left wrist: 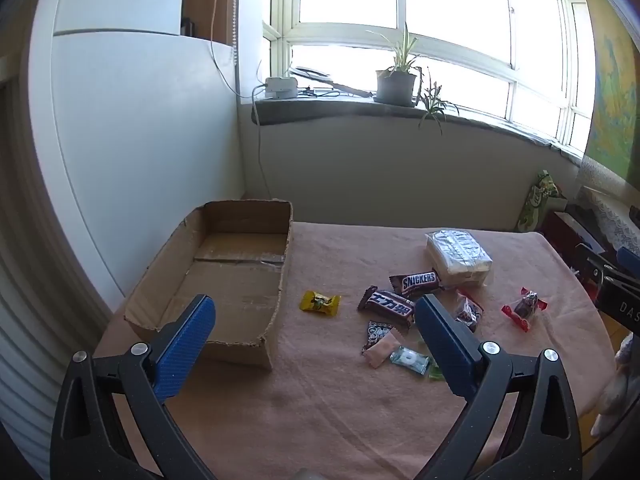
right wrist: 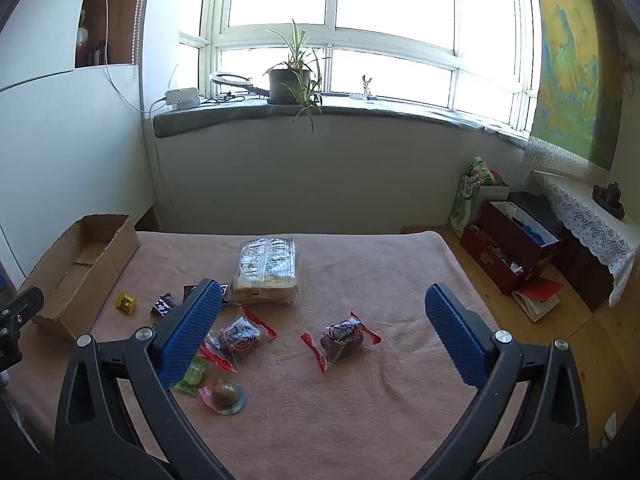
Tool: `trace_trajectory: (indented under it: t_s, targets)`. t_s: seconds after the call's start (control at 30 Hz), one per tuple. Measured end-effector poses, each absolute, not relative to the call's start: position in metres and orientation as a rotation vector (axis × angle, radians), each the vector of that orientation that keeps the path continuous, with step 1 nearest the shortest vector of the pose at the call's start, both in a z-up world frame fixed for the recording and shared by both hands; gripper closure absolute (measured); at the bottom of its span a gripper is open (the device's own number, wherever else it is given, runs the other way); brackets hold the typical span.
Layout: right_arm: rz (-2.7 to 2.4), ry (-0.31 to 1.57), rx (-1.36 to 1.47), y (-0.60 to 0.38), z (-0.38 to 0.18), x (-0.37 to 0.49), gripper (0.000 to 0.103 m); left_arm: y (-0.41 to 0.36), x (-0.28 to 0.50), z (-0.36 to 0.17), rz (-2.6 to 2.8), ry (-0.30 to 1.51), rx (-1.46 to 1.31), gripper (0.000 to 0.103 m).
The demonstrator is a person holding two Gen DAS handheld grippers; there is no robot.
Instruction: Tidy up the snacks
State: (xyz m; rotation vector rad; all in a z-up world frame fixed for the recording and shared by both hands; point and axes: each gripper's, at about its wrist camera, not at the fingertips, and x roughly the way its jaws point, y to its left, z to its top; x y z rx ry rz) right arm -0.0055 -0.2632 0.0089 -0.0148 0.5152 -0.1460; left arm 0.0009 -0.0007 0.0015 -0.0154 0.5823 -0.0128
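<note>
Both tools stood spread and empty — the red-wrapped candy (right wrist: 339, 336) lay just beyond the right tool (right wrist: 323, 312), nearer it than the left tool (left wrist: 315, 312).

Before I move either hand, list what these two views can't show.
- Green candy: left wrist view, mostly behind a finger.
- Snickers bar: right wrist view, label covered by a finger.
- Box floor: right wrist view, near wall hides part of it.
- Red-wrapped snack: both views, print too small to read.
- Right gripper: left wrist view, cut off by the edge.
</note>
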Motion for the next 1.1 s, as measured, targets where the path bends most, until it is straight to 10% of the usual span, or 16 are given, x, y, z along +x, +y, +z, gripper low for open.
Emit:
trace_trajectory:
  t_s: [1.1]
  targets:
    - [-0.141, 0.52, -0.016, -0.2595, 0.0063, -0.0033, 0.0, -0.0047, -0.0009, 0.0006, -0.029, 0.583, -0.02, 0.003]
